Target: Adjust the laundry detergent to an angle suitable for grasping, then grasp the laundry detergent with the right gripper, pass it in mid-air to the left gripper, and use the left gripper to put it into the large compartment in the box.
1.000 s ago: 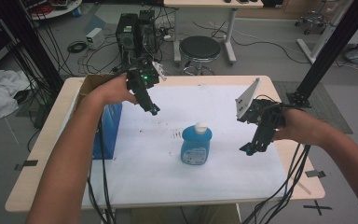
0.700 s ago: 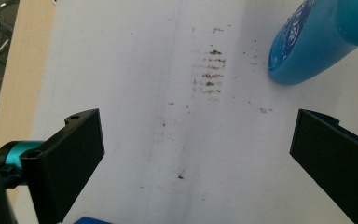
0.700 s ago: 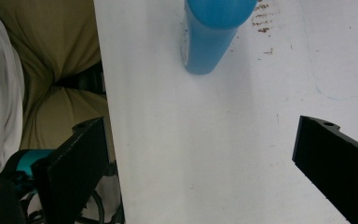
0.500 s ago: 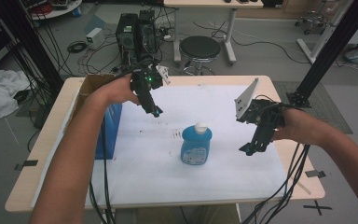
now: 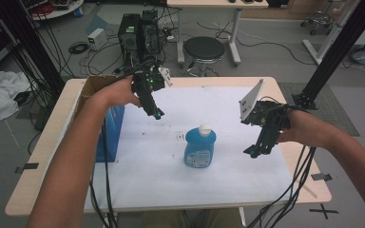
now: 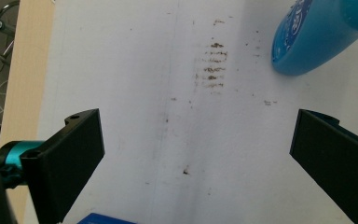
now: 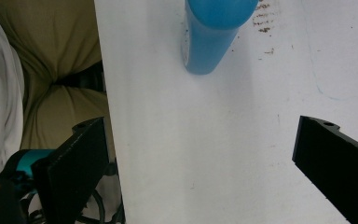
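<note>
Standing untouched on the counter (image 5: 285,190), the blue bottle (image 5: 200,148) probably awaited grasping, both tools wide: left tool (image 5: 156,113), right tool (image 5: 254,151).

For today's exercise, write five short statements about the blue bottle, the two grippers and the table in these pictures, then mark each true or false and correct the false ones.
1. The blue bottle stands upright on the white sheet. True.
2. The left gripper is shut on the bottle. False: its jaws are wide open, clear of it.
3. The right gripper is open, beside the bottle. True.
4. The bottle's cap is red. False: it is white.
5. A blue box sits at the table's left side. True.
</note>
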Demonstrator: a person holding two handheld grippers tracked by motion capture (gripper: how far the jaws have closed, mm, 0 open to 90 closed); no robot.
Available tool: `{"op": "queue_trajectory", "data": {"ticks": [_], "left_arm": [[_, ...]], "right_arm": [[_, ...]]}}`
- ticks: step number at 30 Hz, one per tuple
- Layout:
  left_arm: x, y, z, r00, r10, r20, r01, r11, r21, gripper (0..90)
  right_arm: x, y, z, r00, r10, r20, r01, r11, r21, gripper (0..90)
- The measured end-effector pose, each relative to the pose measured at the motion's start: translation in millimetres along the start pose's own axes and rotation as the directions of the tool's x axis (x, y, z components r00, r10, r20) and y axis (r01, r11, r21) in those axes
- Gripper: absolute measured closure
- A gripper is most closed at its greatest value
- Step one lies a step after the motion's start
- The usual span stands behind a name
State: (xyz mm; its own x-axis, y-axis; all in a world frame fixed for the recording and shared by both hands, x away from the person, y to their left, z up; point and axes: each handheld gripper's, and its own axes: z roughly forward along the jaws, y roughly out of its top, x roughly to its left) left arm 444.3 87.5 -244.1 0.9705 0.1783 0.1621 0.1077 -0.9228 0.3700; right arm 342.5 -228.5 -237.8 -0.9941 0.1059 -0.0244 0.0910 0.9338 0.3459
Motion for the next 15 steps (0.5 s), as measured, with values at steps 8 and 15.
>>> {"op": "queue_trajectory", "data": {"ticks": [8, 15], "left_arm": [[-2.2, 1.3, 0.0, 0.9999, 0.016, -0.005, -0.016, 0.9999, 0.001, 2.9], [-2.6, 2.9, 0.1, 0.9997, 0.022, 0.005, -0.022, 0.9997, -0.005, 2.9]], "right_arm": [[0.7, -0.3, -0.4, 1.0000, -0.003, 0.001, 0.003, 1.000, -0.003, 2.9], [0.9, -0.1, -1.4, 1.0000, 0.000, 0.008, 0.000, 1.000, -0.015, 2.9]]}}
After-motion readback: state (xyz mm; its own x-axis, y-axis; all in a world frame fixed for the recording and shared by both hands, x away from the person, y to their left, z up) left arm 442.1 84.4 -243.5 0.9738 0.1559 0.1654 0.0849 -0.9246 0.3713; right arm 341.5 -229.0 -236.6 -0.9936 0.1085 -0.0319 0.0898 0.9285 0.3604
